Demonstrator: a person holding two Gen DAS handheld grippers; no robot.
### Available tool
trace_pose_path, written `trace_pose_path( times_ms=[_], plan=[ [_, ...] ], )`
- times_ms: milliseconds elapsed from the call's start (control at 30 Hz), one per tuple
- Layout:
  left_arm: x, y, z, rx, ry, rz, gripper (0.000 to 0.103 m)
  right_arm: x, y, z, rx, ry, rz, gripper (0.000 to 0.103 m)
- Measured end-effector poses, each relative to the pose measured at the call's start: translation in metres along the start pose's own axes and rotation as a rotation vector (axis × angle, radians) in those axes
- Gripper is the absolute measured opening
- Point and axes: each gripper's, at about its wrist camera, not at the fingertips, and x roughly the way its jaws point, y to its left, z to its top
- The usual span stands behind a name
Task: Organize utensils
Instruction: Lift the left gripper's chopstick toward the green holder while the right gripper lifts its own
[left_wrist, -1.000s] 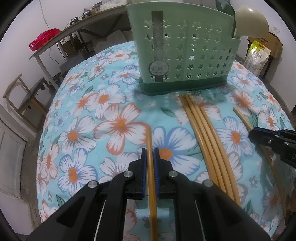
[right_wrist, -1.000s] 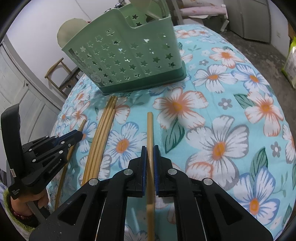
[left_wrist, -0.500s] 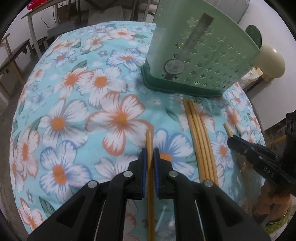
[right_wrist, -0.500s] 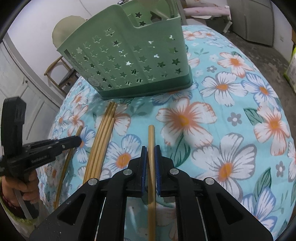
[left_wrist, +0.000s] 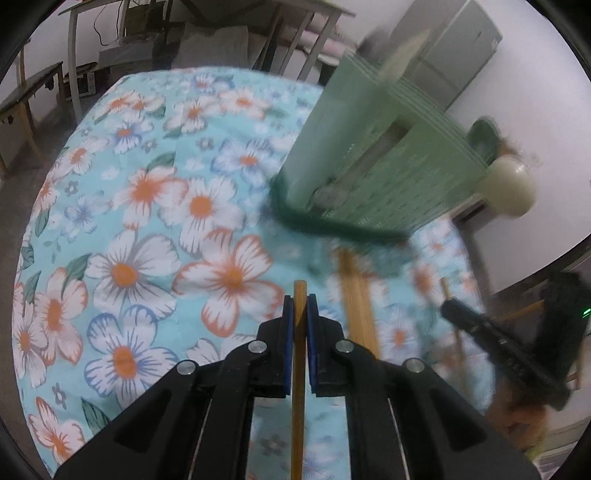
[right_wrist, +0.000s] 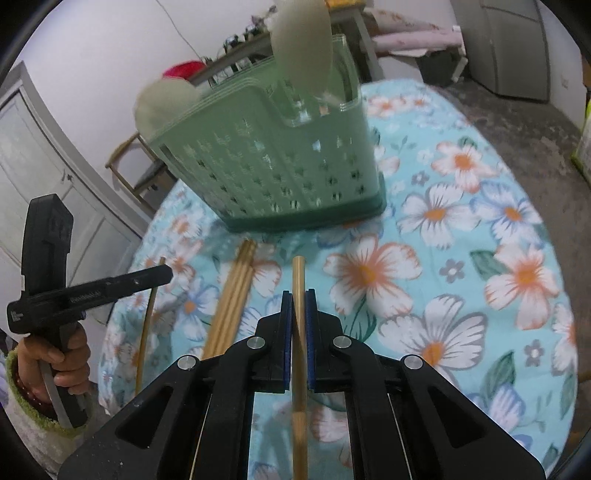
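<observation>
The left gripper (left_wrist: 300, 314) is clenched on one chopstick (left_wrist: 298, 387), which runs lengthwise between its pads. The right gripper (right_wrist: 298, 314) likewise grasps one chopstick (right_wrist: 299, 354). A bundle of loose chopsticks (right_wrist: 232, 299) (count unclear) lies between them on the floral tablecloth (right_wrist: 461, 295). The green basket (right_wrist: 280, 173) at the far edge holds two pale spoons (right_wrist: 303, 48).

Both tools are pinched tight: the left tool (left_wrist: 300, 306) and the right tool (right_wrist: 298, 306) each point down at a slant.
</observation>
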Motion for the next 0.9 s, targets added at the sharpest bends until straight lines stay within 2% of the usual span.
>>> trace_pose_path(
  times_ms=[133,267,500,633,700,767,900],
  plan=[
    [-0.034,-0.006,0.012,-0.028,-0.069,-0.084,0.006,-0.021,0.005,0.005,-0.015,-0.054,0.016,0.005],
    [-0.073,-0.020,0.025,-0.012,-0.160,-0.158,0.006,-0.038,0.007,0.009,-0.023,-0.097,0.025,0.005],
    [-0.150,-0.070,0.051,0.119,-0.402,-0.244,0.006,-0.046,0.011,0.012,-0.023,-0.127,0.022,0.005],
    [-0.180,-0.093,0.073,0.179,-0.549,-0.251,0.006,-0.048,0.010,0.012,-0.021,-0.135,0.021,0.005],
    [-0.192,-0.105,0.083,0.214,-0.636,-0.236,0.006,-0.049,0.010,0.012,-0.021,-0.136,0.021,0.005],
    [-0.195,-0.116,0.094,0.243,-0.716,-0.190,0.006,-0.049,0.010,0.011,-0.022,-0.137,0.021,0.005],
    [-0.179,-0.123,0.112,0.256,-0.778,-0.156,0.006,-0.051,0.011,0.011,-0.024,-0.140,0.024,0.005]
  ],
)
